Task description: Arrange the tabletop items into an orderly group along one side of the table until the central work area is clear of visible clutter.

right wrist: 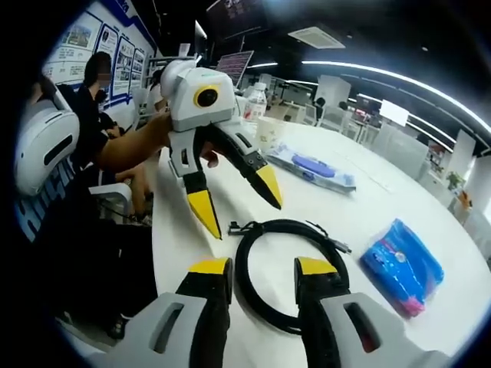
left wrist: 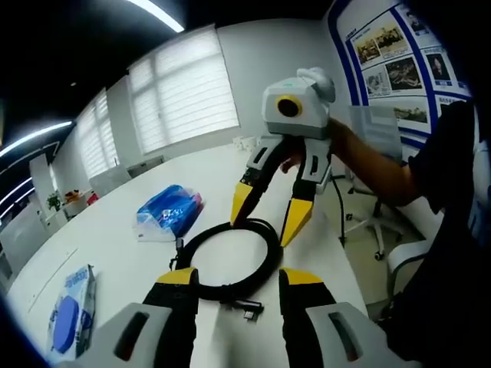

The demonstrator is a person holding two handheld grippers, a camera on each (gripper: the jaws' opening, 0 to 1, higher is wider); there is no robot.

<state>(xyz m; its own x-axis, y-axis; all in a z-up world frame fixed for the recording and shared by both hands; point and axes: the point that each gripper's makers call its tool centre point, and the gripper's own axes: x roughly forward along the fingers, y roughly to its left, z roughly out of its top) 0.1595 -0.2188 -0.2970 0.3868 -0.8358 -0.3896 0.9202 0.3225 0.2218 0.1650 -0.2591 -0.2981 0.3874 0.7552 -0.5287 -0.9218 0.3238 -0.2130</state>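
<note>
Cable [left wrist: 230,261] is the main thing, a black coil lying flat on the white table [left wrist: 115,230] right between both grippers. Left gripper [left wrist: 236,277] sits at one side of the loop, fingers apart, gripping nothing. Right gripper [left wrist: 265,218] hangs over the far side, fingers spread too. Blue pouch [left wrist: 167,211] and a blue-white packet [left wrist: 73,310] lie further off.

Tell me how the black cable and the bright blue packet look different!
The coiled black cable makes an open ring with a bare middle, while the crinkly bright blue plastic packet is a filled, puffy bundle. The cable is thin and dark; the packet is shiny with a pink edge. Both lie on the white table.
</note>
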